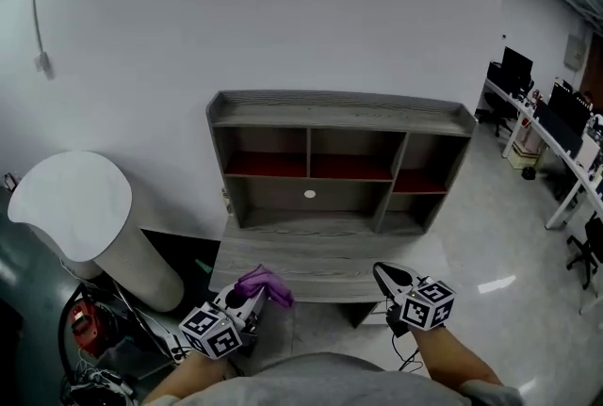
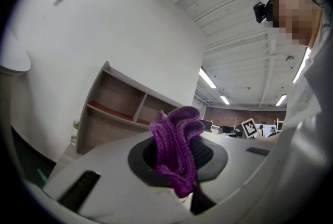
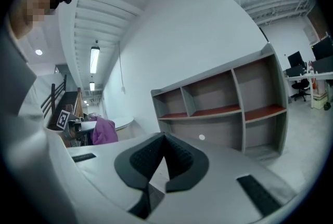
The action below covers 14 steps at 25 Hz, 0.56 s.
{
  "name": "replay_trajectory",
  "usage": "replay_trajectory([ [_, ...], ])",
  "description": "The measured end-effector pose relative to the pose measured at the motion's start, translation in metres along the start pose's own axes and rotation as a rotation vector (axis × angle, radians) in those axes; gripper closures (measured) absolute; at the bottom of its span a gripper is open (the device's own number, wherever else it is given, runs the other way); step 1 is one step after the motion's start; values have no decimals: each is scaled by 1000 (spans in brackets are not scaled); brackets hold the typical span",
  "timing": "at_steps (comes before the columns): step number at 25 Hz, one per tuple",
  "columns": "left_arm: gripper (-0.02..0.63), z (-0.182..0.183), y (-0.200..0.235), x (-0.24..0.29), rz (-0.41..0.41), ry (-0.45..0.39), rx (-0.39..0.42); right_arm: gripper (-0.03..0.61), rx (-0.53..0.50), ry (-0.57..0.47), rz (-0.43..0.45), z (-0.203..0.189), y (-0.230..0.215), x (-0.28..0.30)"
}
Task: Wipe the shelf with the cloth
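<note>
**Office floor, shelf dead ahead, cloth in left tongs**

Purple cloth point(image 1: 264, 284) is bunched up and pinched in the left gripper point(image 1: 247, 300), whose jaws are closed on it, folds poking past the tips. The grey shelf point(image 1: 339, 115) lies straight ahead of both grippers, well apart, with its long side running left to right along the white wall point(image 1: 283, 8). The left gripper likely makes the reach, and nothing blocks the way. The right gripper point(image 1: 391, 280) has its jaws together and empty. A white round stand point(image 1: 71, 206) sits to the left, with desks point(image 1: 556, 140) far right.

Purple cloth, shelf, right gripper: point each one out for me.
purple cloth point(image 2: 176, 140), left gripper view, its bunched middle fold.
shelf point(image 1: 339, 111), head view, its top board.
right gripper point(image 3: 164, 141), right gripper view, where its shut jaws meet.
</note>
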<state>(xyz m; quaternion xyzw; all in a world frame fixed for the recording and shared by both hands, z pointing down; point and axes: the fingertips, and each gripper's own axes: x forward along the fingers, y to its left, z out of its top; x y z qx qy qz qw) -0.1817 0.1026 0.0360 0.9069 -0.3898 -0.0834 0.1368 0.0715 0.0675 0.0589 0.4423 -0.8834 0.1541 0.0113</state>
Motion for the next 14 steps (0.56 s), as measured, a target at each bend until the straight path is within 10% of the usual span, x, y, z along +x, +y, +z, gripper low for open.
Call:
replay_trajectory([
  [14,554,-8,-1,-14,55,-8,-20,561,-44,9,32,10,3,-3],
])
